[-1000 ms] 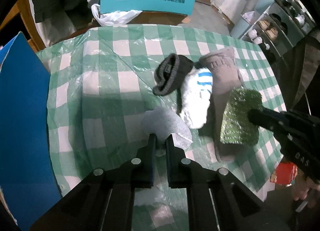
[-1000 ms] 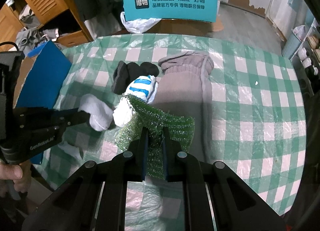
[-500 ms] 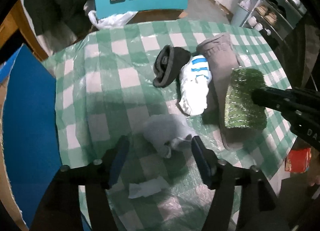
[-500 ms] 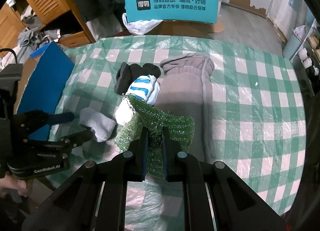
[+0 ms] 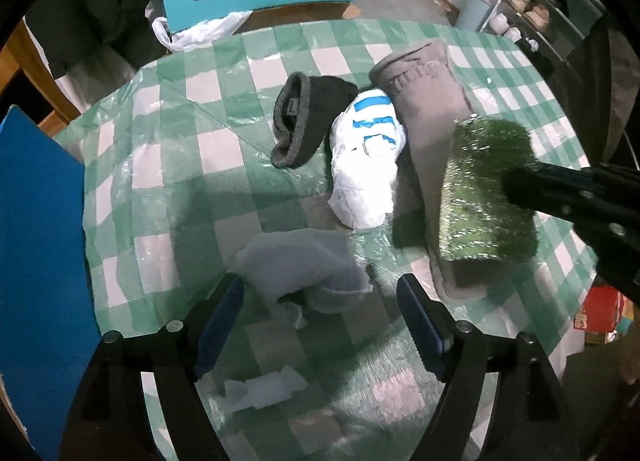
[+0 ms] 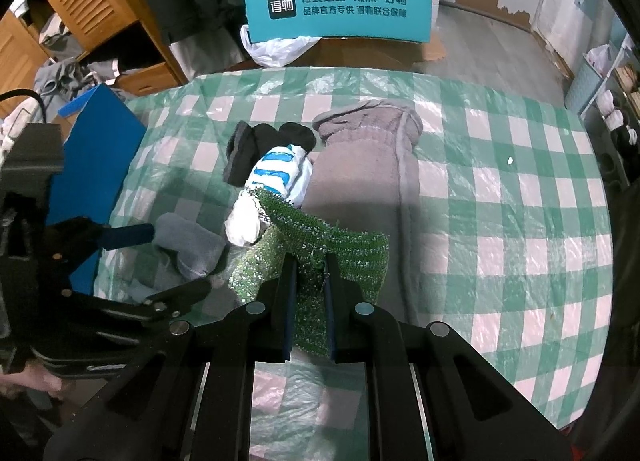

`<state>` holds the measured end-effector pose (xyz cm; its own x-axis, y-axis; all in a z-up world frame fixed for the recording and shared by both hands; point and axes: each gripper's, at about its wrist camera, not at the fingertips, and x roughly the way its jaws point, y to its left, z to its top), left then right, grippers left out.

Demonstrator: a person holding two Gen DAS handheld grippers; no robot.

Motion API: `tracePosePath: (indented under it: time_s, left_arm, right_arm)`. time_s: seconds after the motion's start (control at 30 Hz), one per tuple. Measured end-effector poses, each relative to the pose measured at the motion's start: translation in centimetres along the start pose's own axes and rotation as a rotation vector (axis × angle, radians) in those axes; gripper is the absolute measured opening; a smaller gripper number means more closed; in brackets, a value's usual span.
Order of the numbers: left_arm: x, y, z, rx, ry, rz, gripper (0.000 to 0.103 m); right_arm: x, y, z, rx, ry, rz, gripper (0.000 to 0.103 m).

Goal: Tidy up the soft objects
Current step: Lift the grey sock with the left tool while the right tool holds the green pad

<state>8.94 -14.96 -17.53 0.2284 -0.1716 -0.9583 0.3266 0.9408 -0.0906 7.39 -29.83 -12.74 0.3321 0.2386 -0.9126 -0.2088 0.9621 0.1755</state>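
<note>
Left wrist view cuts off the right hand-held gripper (image 5: 516,185), clamped on the green fuzzy sock (image 5: 486,197). Left hand-held gripper (image 5: 320,297), jaws just opened, straddles the pale grey sock (image 5: 300,269) on the desk (image 5: 160,165); right view shows them apart.

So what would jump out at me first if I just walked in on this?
Probably the sparkly green sock, pinched in the right claw and hanging above the green-and-white checked tablecloth. Next, the left claw, whose jaws have just been opening, with a pale grey sock lying loose between them. Behind sit a white sock with blue stripes, a dark one and a long grey one.
</note>
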Motion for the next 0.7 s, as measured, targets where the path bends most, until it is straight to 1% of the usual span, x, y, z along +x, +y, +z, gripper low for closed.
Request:
tracePosePath:
  time_s: [0.13, 0.37, 0.4, 0.47, 0.6, 0.67, 0.7]
  left_arm:
    - [1.0, 0.4, 0.1, -0.03, 0.022, -0.019, 0.08]
    - [1.3, 1.1, 0.2, -0.076, 0.018, -0.053, 0.079]
    - [1.4, 1.2, 0.3, -0.08, 0.017, -0.059, 0.077]
    - [1.5, 1.4, 0.3, -0.085, 0.02, -0.066, 0.065]
    - [1.6, 1.3, 0.2, -0.077, 0.022, -0.073, 0.058]
    - [1.6, 1.2, 0.2, -0.072, 0.024, -0.074, 0.051]
    - [1.6, 1.1, 0.2, -0.072, 0.024, -0.075, 0.05]
  right_arm:
    - [0.2, -0.3, -0.1, 0.006, 0.004, 0.002, 0.01]
    - [0.5, -0.3, -0.1, 0.006, 0.009, 0.006, 0.01]
    - [0.5, -0.3, -0.1, 0.006, 0.01, 0.007, 0.01]
    - [0.6, -0.4, -0.1, 0.006, 0.012, 0.008, 0.01]
    - [0.6, -0.5, -0.2, 0.009, 0.013, 0.009, 0.01]
    - [0.5, -0.5, -0.2, 0.01, 0.013, 0.009, 0.01]
    - [0.5, -0.5, -0.2, 0.009, 0.013, 0.009, 0.01]
